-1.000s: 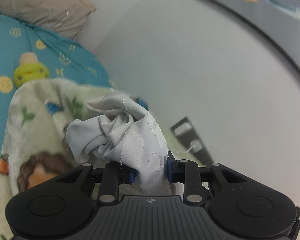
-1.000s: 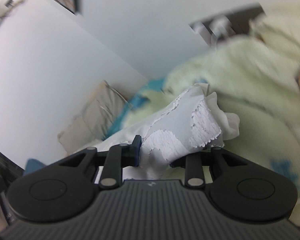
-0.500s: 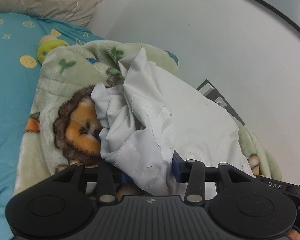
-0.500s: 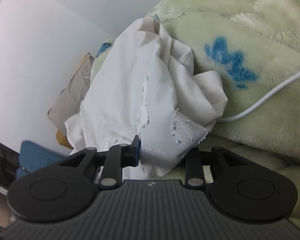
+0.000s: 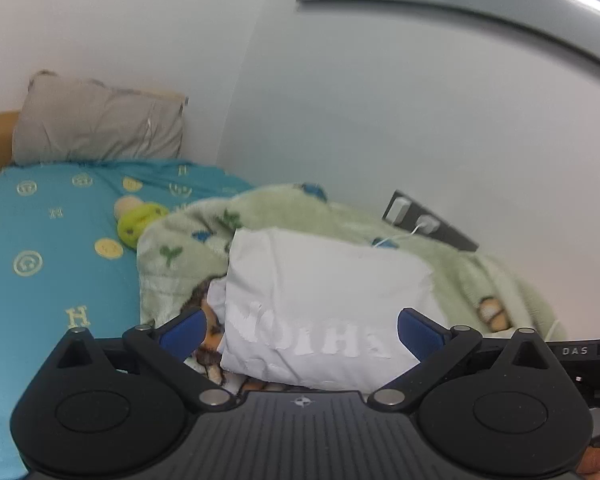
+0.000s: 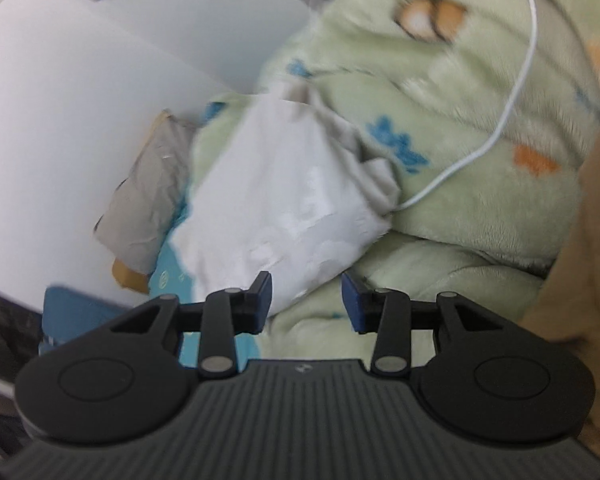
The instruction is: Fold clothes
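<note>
Black ribbed grippers, blue-padded jaws, silver pivots.

"DAS" in white stands on the black device edge [image 5: 580, 354]; the folded white garment [image 5: 320, 300] carries white lettering (unreadable); pale "H" letters dot the turquoise bedsheet [image 5: 56, 240].

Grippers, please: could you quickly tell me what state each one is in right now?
Left gripper: open, holding nothing; the white garment lies between its jaws.
Right gripper: open, empty.

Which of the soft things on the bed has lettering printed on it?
The white garment, lying folded on the green blanket. It carries raised white letters; the blanket shows cartoon animals, and the grey pillow is plain.
</note>
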`<act>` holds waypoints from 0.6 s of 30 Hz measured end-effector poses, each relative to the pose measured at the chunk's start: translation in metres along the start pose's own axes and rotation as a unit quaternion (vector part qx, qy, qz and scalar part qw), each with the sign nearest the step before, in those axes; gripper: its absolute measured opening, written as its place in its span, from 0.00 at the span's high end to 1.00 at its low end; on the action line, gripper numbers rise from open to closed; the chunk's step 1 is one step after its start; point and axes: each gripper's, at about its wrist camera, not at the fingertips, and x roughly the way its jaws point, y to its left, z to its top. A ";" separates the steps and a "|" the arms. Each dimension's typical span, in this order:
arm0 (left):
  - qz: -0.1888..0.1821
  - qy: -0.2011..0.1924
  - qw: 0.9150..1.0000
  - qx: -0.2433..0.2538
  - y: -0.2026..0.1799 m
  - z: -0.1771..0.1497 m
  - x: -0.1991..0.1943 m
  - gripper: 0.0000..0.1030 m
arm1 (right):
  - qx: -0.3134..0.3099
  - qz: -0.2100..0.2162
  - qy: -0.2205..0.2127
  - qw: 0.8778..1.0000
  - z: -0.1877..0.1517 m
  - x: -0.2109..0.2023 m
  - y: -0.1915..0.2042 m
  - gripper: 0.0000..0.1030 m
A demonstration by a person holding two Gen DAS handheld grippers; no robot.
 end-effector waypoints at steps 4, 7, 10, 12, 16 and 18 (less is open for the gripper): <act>0.006 -0.032 0.999 0.027 -0.021 0.006 -0.068 0.00 | -0.071 0.015 -0.028 0.997 -0.016 -0.044 0.029 0.58; 0.007 -0.055 0.997 0.048 -0.033 0.004 -0.112 0.00 | -0.120 0.031 -0.060 0.990 -0.030 -0.075 0.049 0.19; 0.006 -0.080 0.995 0.062 -0.043 -0.004 -0.153 0.00 | -0.168 0.047 -0.092 0.980 -0.044 -0.107 0.068 0.13; 0.002 -0.087 0.994 0.065 -0.047 -0.009 -0.174 0.00 | -0.196 0.055 -0.110 0.973 -0.055 -0.126 0.078 0.13; 0.018 -0.110 0.990 0.082 -0.055 -0.021 -0.208 0.00 | -0.242 0.053 -0.134 0.959 -0.081 -0.150 0.092 0.13; 0.028 -0.120 0.988 0.092 -0.058 -0.027 -0.222 0.00 | -0.267 0.051 -0.153 0.950 -0.095 -0.162 0.097 0.13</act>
